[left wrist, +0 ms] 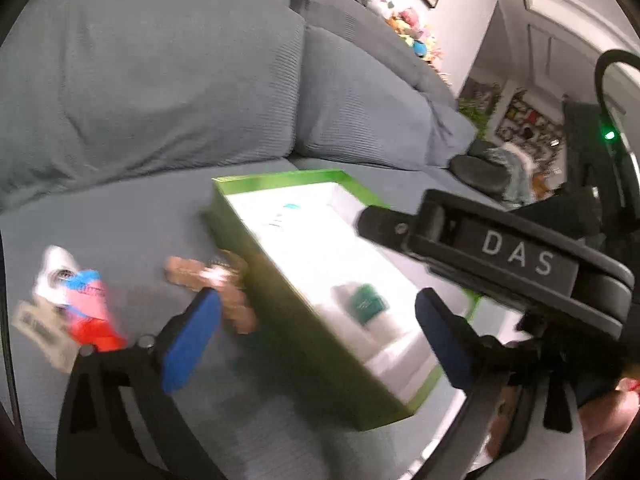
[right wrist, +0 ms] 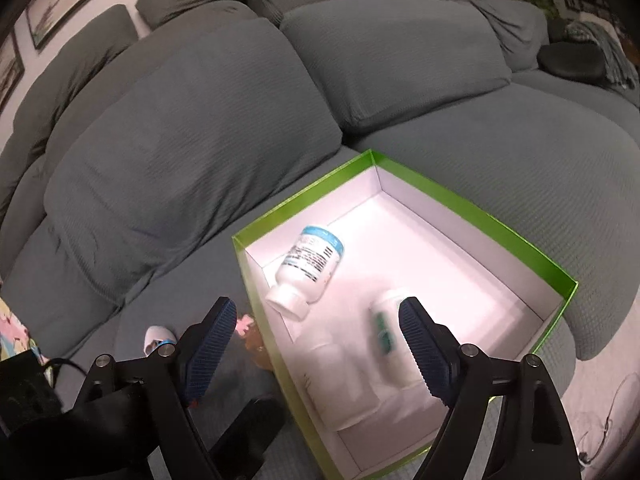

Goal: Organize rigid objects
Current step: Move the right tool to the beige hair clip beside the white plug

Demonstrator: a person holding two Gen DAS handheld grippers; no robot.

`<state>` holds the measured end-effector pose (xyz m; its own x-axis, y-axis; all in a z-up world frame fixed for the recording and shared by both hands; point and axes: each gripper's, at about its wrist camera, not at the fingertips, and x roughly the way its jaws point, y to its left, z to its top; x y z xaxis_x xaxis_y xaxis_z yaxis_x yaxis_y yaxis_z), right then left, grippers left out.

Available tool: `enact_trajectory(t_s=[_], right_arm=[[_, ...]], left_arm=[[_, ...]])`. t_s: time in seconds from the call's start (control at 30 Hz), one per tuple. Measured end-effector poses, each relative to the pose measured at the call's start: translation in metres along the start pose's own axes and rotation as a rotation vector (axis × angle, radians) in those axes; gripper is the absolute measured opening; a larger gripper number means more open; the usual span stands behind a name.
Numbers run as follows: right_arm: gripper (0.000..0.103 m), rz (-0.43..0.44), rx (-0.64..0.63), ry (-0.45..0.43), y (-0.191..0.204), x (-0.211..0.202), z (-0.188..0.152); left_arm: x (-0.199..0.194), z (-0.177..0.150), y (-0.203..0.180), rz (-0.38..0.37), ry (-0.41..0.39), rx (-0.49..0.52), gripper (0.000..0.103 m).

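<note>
Blue pads of the right gripper [right wrist: 316,344] sit closest to the lens, spread wide, nothing pinched btwn them. Just ahead of the right-hand pad, inside the green box [right wrist: 476,216], a white bottle w/ green label [right wrist: 390,340] lies blurred, apart from the pad as far as I can tell; looks freshly let go, but that's a guess from the blur. Further ahead and a bit left of the gripper's centre line, a white bottle w/ blue label [right wrist: 308,268] lies on its side on the box floor, cap toward the gripper. A third white, bottle-like shape sits low in the box btwn the pads; too washed out to ID.

Left gripper [left wrist: 316,328] also spread wide, empty. Box straddles its centre line, near wall btwn the pads. Left of its left pad, on the grey sofa seat [left wrist: 120,216]: a brown item [left wrist: 208,280] touching or just beside the box's outer wall, can't tell which. Further left, a red/pink/blue packet [left wrist: 90,308], w/ a white thing and a pale tag-like piece by it. All blurred.

Step in hand, imo: drop-off into the box done, both grippers free. Next move prob calls for swinging left to the loose stuff on the seat, brown item being nearest. Needs jaws kept wide, low approach onto soft fabric, firm pinch, then lift clear of the box wall before carrying over.
</note>
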<state>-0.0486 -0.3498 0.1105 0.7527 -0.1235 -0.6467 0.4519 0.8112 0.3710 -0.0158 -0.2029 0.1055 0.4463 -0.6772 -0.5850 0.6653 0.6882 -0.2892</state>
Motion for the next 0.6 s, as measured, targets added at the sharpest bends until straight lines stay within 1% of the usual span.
enact_trajectory(t_s=[0.1, 0.2, 0.27, 0.3, 0.33, 0.37, 0.43, 0.6], right_arm=[[0.085, -0.020, -0.043, -0.049, 0.010, -0.006, -0.001], [0.085, -0.064, -0.090, -0.106, 0.019, -0.011, 0.000], [0.091, -0.095, -0.118, -0.129, 0.025, -0.012, -0.001], [0.097, -0.106, -0.128, -0.132, 0.026, -0.010, 0.000], [0.097, -0.121, -0.139, -0.137, 0.029, -0.009, -0.001], [0.097, -0.134, -0.155, -0.137, 0.032, -0.007, -0.002], [0.097, -0.134, -0.172, -0.128, 0.038, -0.003, -0.002], [0.097, -0.088, -0.206, -0.094, 0.053, 0.007, -0.007]], left_arm=[[-0.013, 0.000, 0.008, 0.104, -0.001, 0.028, 0.100], [-0.024, 0.001, 0.019, 0.222, 0.004, 0.045, 0.102], [-0.030, 0.002, 0.029, 0.325, 0.009, 0.058, 0.102], [-0.033, 0.001, 0.032, 0.353, 0.012, 0.061, 0.102], [-0.037, 0.001, 0.037, 0.385, 0.018, 0.062, 0.102], [-0.040, 0.001, 0.043, 0.405, 0.026, 0.059, 0.102], [-0.046, 0.001, 0.054, 0.424, 0.037, 0.044, 0.102], [-0.055, -0.001, 0.090, 0.476, 0.090, -0.043, 0.102]])
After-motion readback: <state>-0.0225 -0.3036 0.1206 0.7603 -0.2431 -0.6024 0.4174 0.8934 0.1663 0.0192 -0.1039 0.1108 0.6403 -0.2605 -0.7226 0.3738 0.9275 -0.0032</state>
